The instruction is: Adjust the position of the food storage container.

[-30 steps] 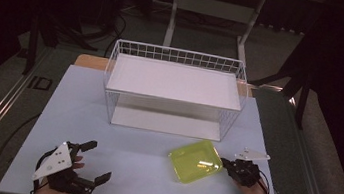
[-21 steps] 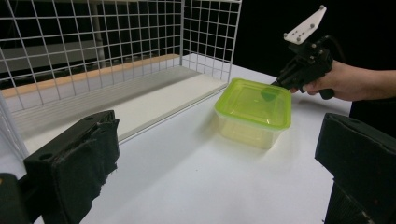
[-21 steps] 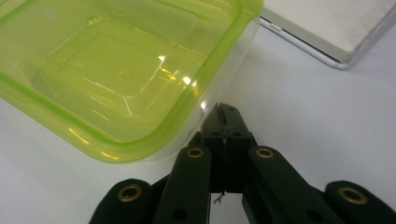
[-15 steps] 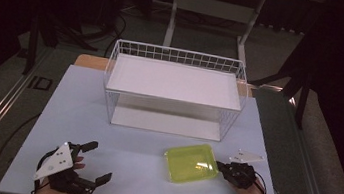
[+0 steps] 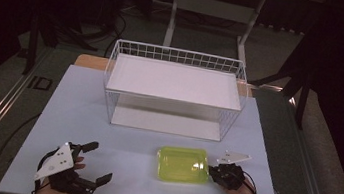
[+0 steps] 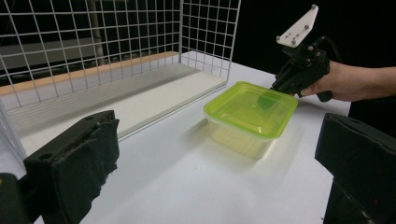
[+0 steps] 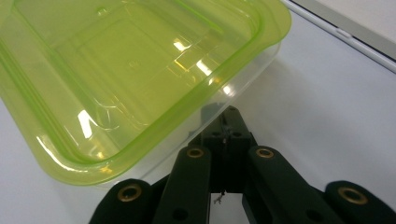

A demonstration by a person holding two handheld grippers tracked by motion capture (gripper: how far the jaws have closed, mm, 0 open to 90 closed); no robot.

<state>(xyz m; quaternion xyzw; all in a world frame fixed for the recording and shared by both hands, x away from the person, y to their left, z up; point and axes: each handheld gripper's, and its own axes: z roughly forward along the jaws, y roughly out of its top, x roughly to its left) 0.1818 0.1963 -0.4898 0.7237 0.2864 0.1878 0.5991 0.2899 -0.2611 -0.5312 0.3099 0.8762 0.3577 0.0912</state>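
A translucent lime-green plastic container [image 5: 182, 164] with its lid on rests on the white table, in front of the wire basket. My right gripper [image 5: 215, 176] is at the container's right edge, shut on its rim. In the right gripper view the container [image 7: 130, 70] looms close, and the right gripper [image 7: 229, 119] meets under the lid's lip. The left gripper view has the container [image 6: 250, 109] ahead, with the right gripper [image 6: 285, 84] clamped on its far corner. My left gripper [image 5: 98, 163] is open at the front left, holding nothing.
A white wire basket [image 5: 177, 57] stands at the table's middle back, holding an upper white board [image 5: 174, 79] and a lower one [image 5: 164, 122]. In the left gripper view its mesh wall [image 6: 93, 46] is close on the left. Dark floor and stand legs surround the table [image 5: 72, 114].
The right gripper has drawn the green container a little to the left and turned it square to the table edge. The left gripper has stayed put.
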